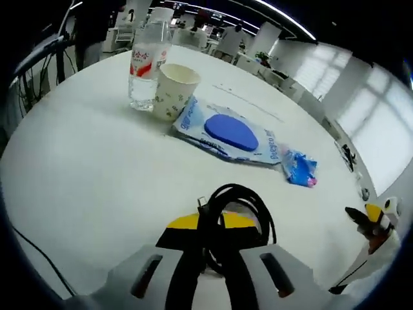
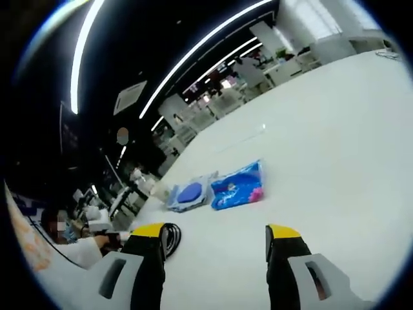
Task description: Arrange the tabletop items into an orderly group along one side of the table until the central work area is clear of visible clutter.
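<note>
Two claws hover low over the desk (image 1: 77, 174): left claw (image 1: 210, 248) grips a black cable coil (image 1: 242, 203), right claw (image 2: 215, 248) gapes empty, wet-wipes pack (image 2: 239, 184) at twelve o'clock.

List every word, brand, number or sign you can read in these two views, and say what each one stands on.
No text can be read for certain.
Water bottle: red and white label, print too blurred to read.
Flat blue and white packet: blue lettering along its edges, too small and distorted to read.
Paper cup: speckled pattern, no legible words.
Small blue packet: print too small to read.
</note>
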